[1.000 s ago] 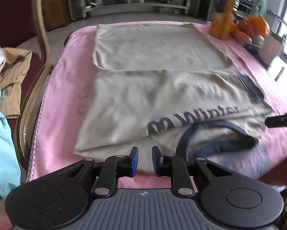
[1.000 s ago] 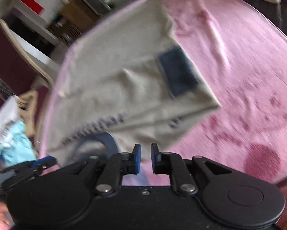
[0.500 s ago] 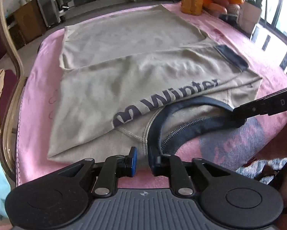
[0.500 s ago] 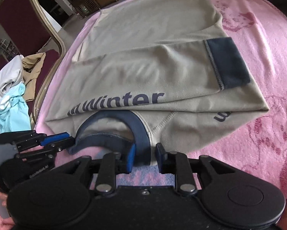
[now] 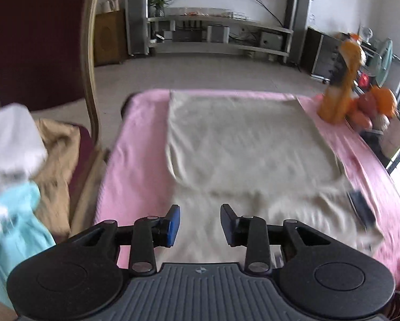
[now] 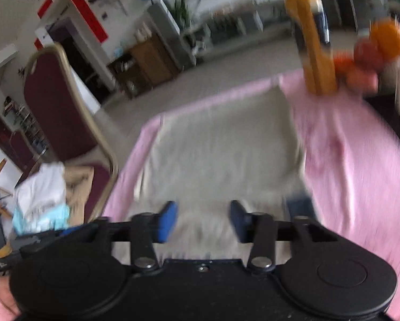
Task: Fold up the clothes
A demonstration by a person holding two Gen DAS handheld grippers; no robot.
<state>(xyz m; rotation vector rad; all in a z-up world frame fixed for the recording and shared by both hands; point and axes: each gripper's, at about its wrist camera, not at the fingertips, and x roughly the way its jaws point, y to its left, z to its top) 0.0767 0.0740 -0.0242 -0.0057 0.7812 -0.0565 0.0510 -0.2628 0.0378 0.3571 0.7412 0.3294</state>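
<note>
A beige sweatshirt (image 5: 242, 155) lies flat on the pink-covered table (image 5: 135, 165), with a dark navy cuff (image 5: 360, 208) at its right side. It also shows in the right wrist view (image 6: 221, 155), with the cuff (image 6: 300, 206) near the right finger. My left gripper (image 5: 200, 223) is open and empty above the near part of the sweatshirt. My right gripper (image 6: 204, 220) is open and empty, also above the near part. Both views are blurred by motion.
A maroon chair (image 5: 39, 40) at the left holds a pile of white, tan and light blue clothes (image 5: 26, 165). An orange bottle (image 5: 341, 80) and orange and red fruit (image 5: 376, 107) stand at the table's far right corner.
Both grippers have opened, letting go of the navy collar, and have tilted up. The collar and the printed text are no longer in view.
</note>
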